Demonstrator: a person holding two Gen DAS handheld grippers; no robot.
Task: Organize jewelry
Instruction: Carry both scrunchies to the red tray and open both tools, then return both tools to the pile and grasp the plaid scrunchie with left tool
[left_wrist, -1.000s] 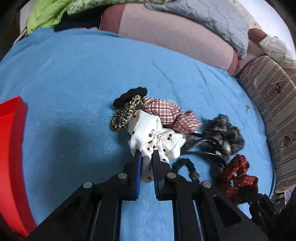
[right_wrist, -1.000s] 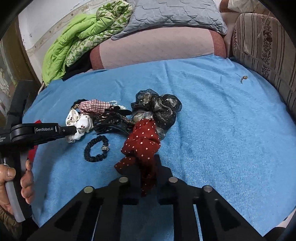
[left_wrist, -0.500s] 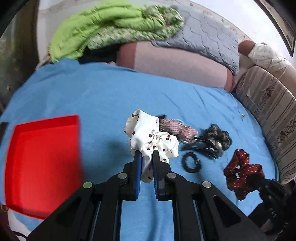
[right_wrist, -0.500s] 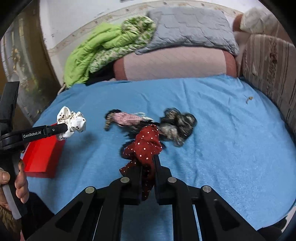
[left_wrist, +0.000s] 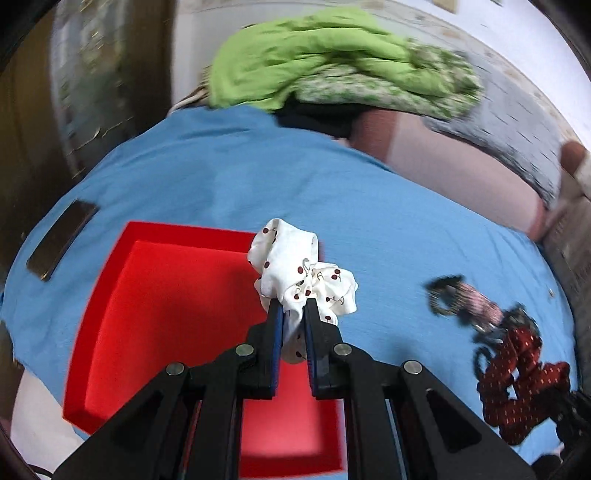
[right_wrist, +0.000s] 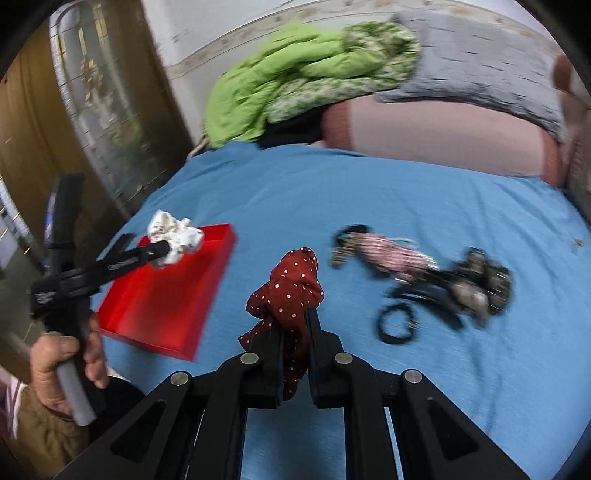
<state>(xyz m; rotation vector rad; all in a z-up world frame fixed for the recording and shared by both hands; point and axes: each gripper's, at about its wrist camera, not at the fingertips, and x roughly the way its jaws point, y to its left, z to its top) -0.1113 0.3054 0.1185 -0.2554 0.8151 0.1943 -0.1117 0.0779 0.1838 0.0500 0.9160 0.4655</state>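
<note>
Left gripper (left_wrist: 291, 306): jaws closed tight on a white scrunchie (left_wrist: 303, 277) with dark red cherry print. The fabric is pinched at one edge, so most of it bunches above and ahead of the fingertips. In the left wrist view it hangs over the right edge of the red tray (left_wrist: 162, 302), which fills the lower left of the frame; the tray appears empty. Judged purpose: the scrunchie is held clear above the tray so it can drop inside, not onto the sheet.

Right gripper (right_wrist: 295, 317): jaws closed on a dark red scrunchie with white dots (right_wrist: 288, 288), one tail drooping between the fingers. In the right wrist view it sits at centre frame, above the blue sheet (right_wrist: 369, 192), with the tray to its left and not yet under it.

The person's hand (right_wrist: 62, 354) grips the left tool's handle at lower left of the right wrist view.

Remaining pile (right_wrist: 424, 273): a checked pink scrunchie, a leopard-print band, a dark sheer scrunchie and a thin black hair tie, lying on the sheet at right of centre, well apart from the tray. Both views are motion-blurred; finer detail cannot be told.

Assessment: early stage; first two items are lifted, none deposited. Risk: a release near the tray's edge could land fabric on the rim.
</note>
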